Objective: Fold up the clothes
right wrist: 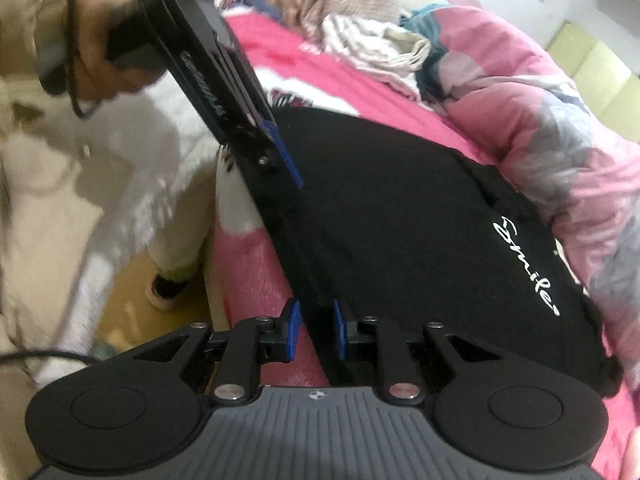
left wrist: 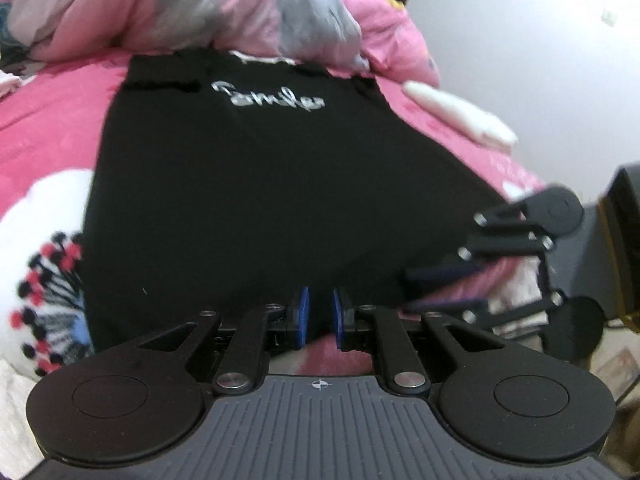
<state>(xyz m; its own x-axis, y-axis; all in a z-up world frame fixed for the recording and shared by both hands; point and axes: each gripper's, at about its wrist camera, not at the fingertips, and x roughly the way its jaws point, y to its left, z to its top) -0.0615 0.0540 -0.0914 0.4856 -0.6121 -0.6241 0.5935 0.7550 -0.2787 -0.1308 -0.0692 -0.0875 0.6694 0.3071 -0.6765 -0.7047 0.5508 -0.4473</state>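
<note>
On the bed point(left wrist: 52, 120), covered by a pink blanket, one black garment point(left wrist: 240, 184) is laid flat, with white script lettering point(left wrist: 268, 96) at the end nearest the heaped pink-and-grey quilt point(left wrist: 248, 4). The garment appears already narrowed into a long panel; the sleeves seem to be tucked in, though this cannot be confirmed.

The step in hand is judged to be the take-up of the near hem for a lengthwise fold. The left hand-held gripper point(left wrist: 320, 316) is placed at the near edge of the garment with its blue pads point(left wrist: 304, 312) slightly parted; black cloth is seen in the gap, but whether it is pinched cannot be told. The right hand-held gripper point(right wrist: 314, 330) is placed at the near corner, with its pads a little spread over the garment's side edge; no pressing contact is shown.

For the next move, both pairs of pads need to be closed on the hem, one at each corner. The hem is then to be raised and carried toward the lettering, both corners being kept level so that the fold line runs straight. Slack cloth between the two grips is likely to sag and should be kept taut.

Count:
- black garment: one
- hand-held grippers: two
- quilt: one
- loose striped cloth point(right wrist: 360, 36) at the far side of the bed: one heap; the number of pieces cannot be told
- person: one, of whom a light-coloured sleeve point(right wrist: 24, 20) and a shoe point(right wrist: 164, 292) are visible
</note>
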